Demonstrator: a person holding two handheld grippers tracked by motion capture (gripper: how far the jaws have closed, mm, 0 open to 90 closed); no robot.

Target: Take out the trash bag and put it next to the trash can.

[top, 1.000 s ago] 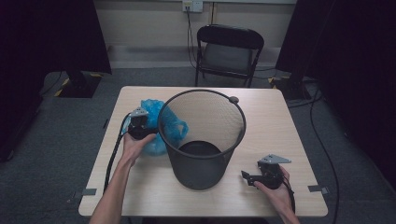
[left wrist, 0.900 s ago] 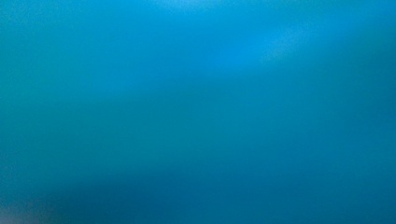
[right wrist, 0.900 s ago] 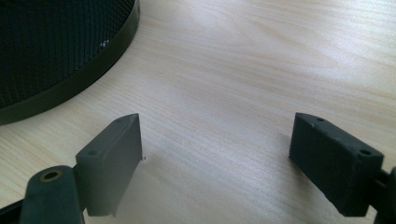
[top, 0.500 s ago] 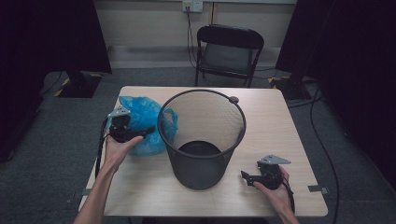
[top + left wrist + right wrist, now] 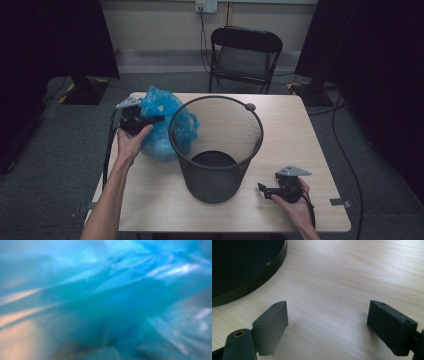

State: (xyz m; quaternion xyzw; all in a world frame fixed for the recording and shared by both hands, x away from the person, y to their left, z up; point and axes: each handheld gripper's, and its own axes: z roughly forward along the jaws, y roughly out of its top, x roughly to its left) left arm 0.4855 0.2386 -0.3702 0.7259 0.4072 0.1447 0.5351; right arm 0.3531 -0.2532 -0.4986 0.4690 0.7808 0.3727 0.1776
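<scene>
From above, the left gripper has just clamped its jaws on the blue bag beside the bin, probably to line it. Its own view shows blurred blue plastic pressed close. The right gripper rests wide open and empty on the table, seemingly waiting.

Right gripper: black jaws wide apart, nothing between.
Surface: pale wooden table.
Upper left: black mesh wastebasket, base resting on table.
</scene>
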